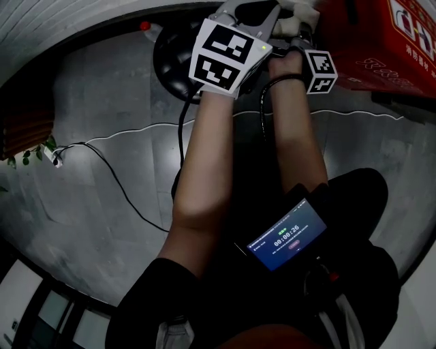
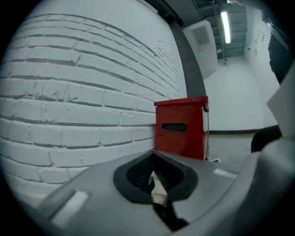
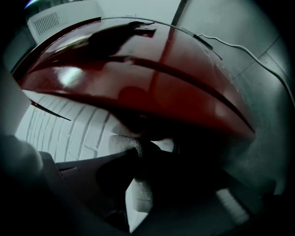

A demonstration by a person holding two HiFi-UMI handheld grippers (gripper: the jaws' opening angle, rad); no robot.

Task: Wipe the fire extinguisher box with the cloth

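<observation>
The red fire extinguisher box (image 1: 385,37) stands at the top right of the head view, against a white brick wall (image 2: 78,92). In the left gripper view the red box (image 2: 180,126) is a short way ahead. Its glossy red surface (image 3: 138,78) fills the upper half of the right gripper view, very close. My left gripper (image 1: 262,17) is shut on a small white fold of the cloth (image 2: 159,184). My right gripper (image 1: 300,31) is shut on the white cloth (image 3: 138,189), which is held up against the box. Both grippers sit side by side at the box's left edge.
A black round base (image 1: 170,61) lies on the grey floor behind the left gripper. A white cable (image 1: 136,129) and a black cable (image 1: 116,180) cross the floor. A plant (image 1: 27,153) is at far left. A phone (image 1: 286,235) rests on the person's lap.
</observation>
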